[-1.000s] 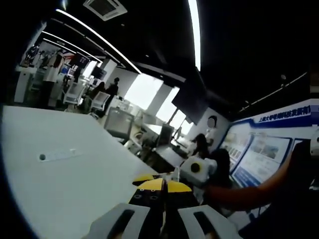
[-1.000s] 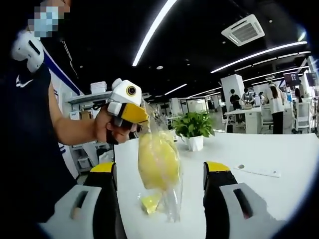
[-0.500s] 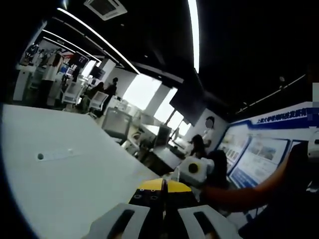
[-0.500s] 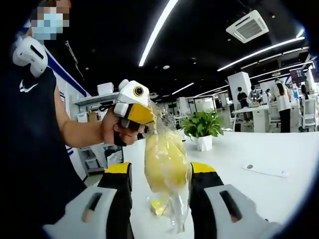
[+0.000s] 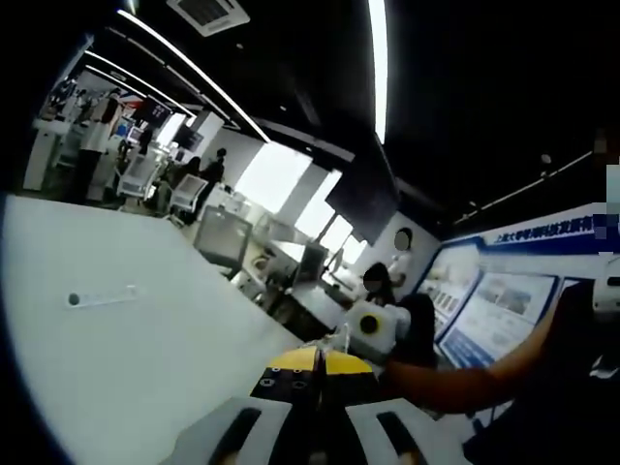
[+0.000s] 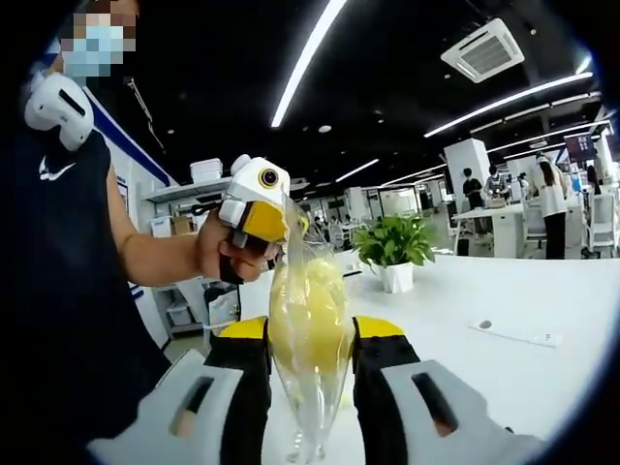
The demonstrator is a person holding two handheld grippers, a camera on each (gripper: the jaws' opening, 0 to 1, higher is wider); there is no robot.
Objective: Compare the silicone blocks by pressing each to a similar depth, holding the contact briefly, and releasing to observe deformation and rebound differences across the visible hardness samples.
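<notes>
A clear plastic bag (image 6: 312, 402) with a yellow silicone block (image 6: 308, 308) inside hangs above the white table. In the right gripper view, my left gripper (image 6: 260, 221), held in a hand, pinches the bag's top edge. My right gripper (image 6: 310, 334) has its yellow-tipped jaws pressed against both sides of the block through the bag. In the left gripper view, my left gripper (image 5: 315, 363) has its jaws together on a thin edge of the bag, and the right gripper (image 5: 373, 329) shows just beyond, with a bare arm behind it.
The white table (image 6: 523, 387) stretches to the right, with a potted plant (image 6: 392, 254) and a flat white strip (image 6: 513, 334) on it. The strip (image 5: 97, 295) also lies on the table in the left gripper view. The person (image 6: 68, 291) stands at the left. Desks and people fill the background.
My right gripper's jaws have closed from wide apart onto the bagged yellow block, squeezing it narrower. The left gripper keeps its hold on the bag's top.
</notes>
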